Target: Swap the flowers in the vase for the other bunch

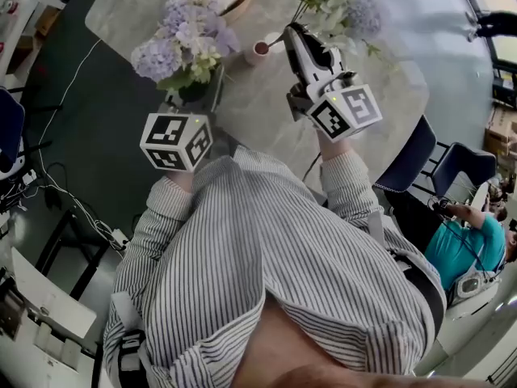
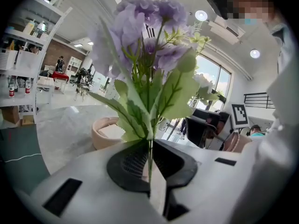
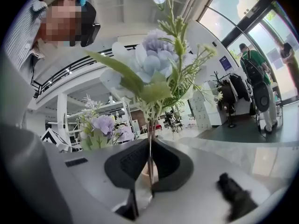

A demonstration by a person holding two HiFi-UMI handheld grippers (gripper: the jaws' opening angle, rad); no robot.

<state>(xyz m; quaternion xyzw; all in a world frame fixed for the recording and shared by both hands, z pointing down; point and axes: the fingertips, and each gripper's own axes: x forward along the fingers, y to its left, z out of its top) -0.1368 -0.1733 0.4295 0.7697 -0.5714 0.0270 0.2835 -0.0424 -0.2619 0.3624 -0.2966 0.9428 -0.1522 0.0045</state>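
Purple bunch (image 2: pixel 150 36) clamped in my left gripper (image 2: pixel 150 146); my right gripper (image 3: pixel 150 149) pinches the pale-blue bunch (image 3: pixel 156 59) by its stem.

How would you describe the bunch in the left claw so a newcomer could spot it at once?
Over the marble table, each claw grips one bunch. The lilac bunch in the left claw sits at the left; its dense purple heads differ from the paler sprigged bunch in the right claw.
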